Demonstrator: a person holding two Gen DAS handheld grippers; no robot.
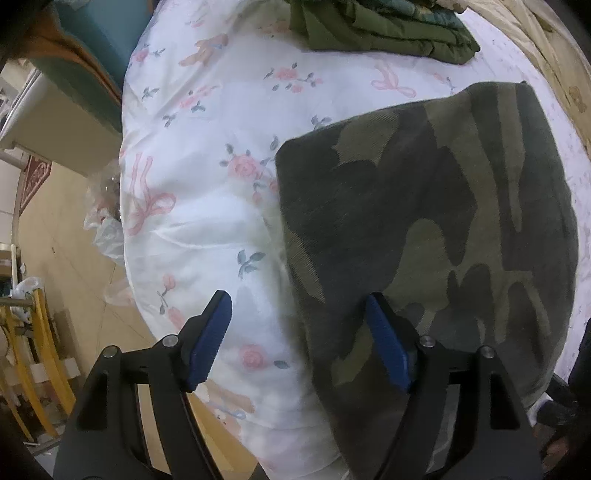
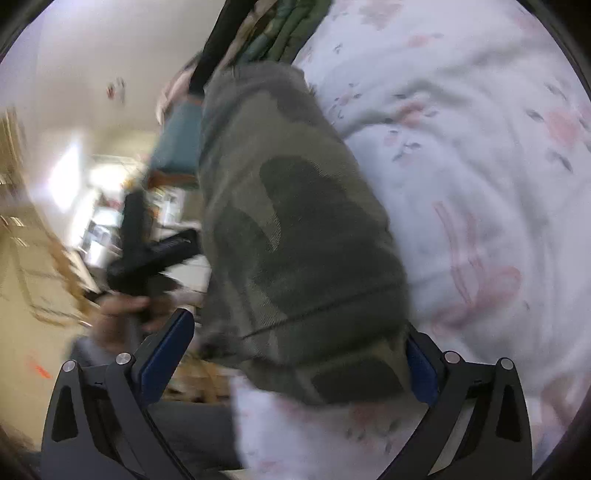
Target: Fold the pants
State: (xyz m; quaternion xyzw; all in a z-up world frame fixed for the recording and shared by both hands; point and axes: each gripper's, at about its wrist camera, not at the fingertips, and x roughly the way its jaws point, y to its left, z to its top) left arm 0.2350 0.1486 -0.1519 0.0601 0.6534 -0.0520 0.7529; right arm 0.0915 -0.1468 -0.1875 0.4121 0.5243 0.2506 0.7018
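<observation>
Camouflage pants (image 1: 436,229) lie folded into a compact rectangle on a white floral bed cover (image 1: 207,206). My left gripper (image 1: 299,310) points down over the pants' left edge. It is open, with one blue pad over the bed cover and the other over the camouflage cloth. The blurred right wrist view shows the same pants (image 2: 295,229) lying between the wide-spread fingers of my right gripper (image 2: 297,332), which is open. I cannot see either pad pressing the cloth. Beyond the pants, a hand (image 2: 122,314) holds the other black gripper.
A folded green garment (image 1: 380,33) sits at the far end of the bed. The bed's edge runs down the left, with tan floor (image 1: 74,240), plastic bags (image 1: 105,218) and yellow frames (image 1: 40,350) below it. A beige blanket (image 1: 546,48) lies at the far right.
</observation>
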